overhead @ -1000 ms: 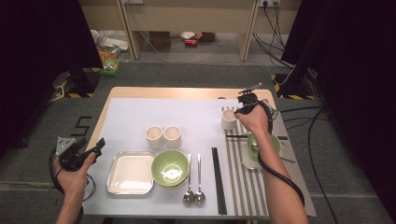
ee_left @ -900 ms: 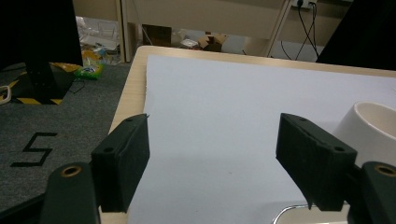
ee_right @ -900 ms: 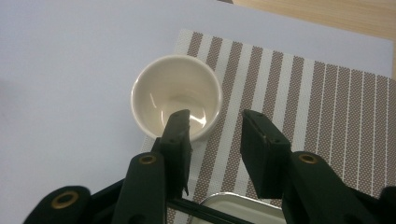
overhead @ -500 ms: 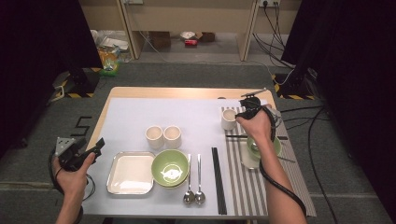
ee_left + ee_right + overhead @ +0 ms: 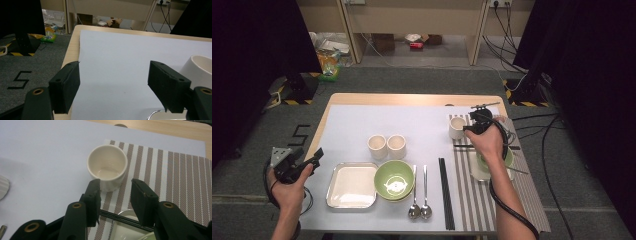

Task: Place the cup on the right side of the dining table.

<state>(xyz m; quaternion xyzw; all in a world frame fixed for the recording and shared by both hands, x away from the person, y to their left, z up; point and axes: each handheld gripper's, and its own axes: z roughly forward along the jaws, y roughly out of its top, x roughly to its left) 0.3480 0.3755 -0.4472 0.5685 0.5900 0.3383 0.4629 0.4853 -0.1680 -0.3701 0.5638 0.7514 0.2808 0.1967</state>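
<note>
Just beyond the right gripper (image 5: 113, 187), whose matt black jaws look like plastic, stands a cream cup (image 5: 107, 166) of smooth glazed ceramic (faintly glossy inside). Under it lies a woven striped placemat (image 5: 175, 175), coarse-textured.

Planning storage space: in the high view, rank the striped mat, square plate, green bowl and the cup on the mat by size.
1. Striped mat
2. Square plate
3. Green bowl
4. Cup

Cream cup (image 5: 107, 167) upright, empty, on striped placemat (image 5: 175, 170).
</note>
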